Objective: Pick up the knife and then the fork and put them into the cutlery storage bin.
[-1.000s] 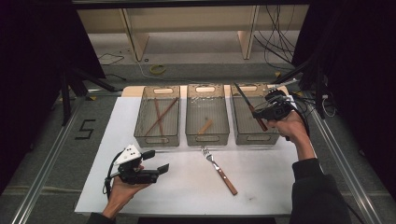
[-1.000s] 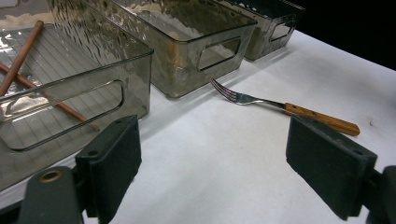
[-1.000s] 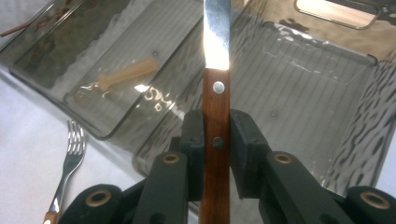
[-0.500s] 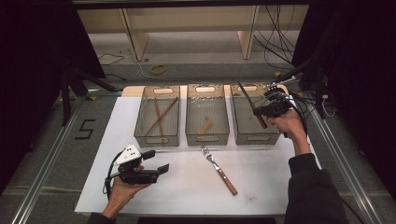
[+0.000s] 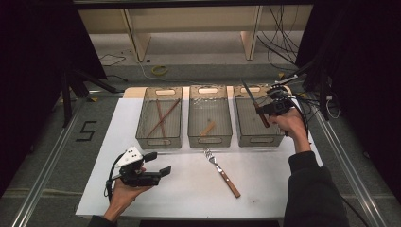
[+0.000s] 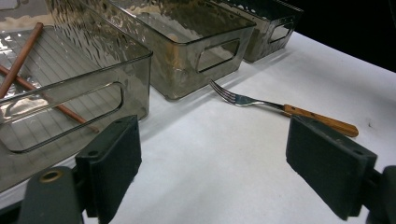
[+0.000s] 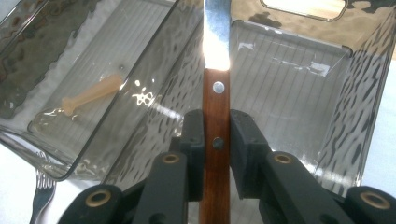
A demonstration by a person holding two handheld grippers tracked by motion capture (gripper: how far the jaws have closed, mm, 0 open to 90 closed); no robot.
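Right gripper: jaws pinch the knife at its wooden handle.
Knife position: held over the right bin, not yet lowered in.
Knife axis: blade points far and slightly left, roughly along the bin's length.
Bin from gripper: directly below; the move looks like a straight descent.
Left gripper: jaws spread, holding nothing, at the near left.
Fork: on the table, nearer the left gripper.

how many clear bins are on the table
3, side by side: left smoky clear plastic bin with chopsticks, middle bin, right bin beneath the right gripper's wooden-handled knife.
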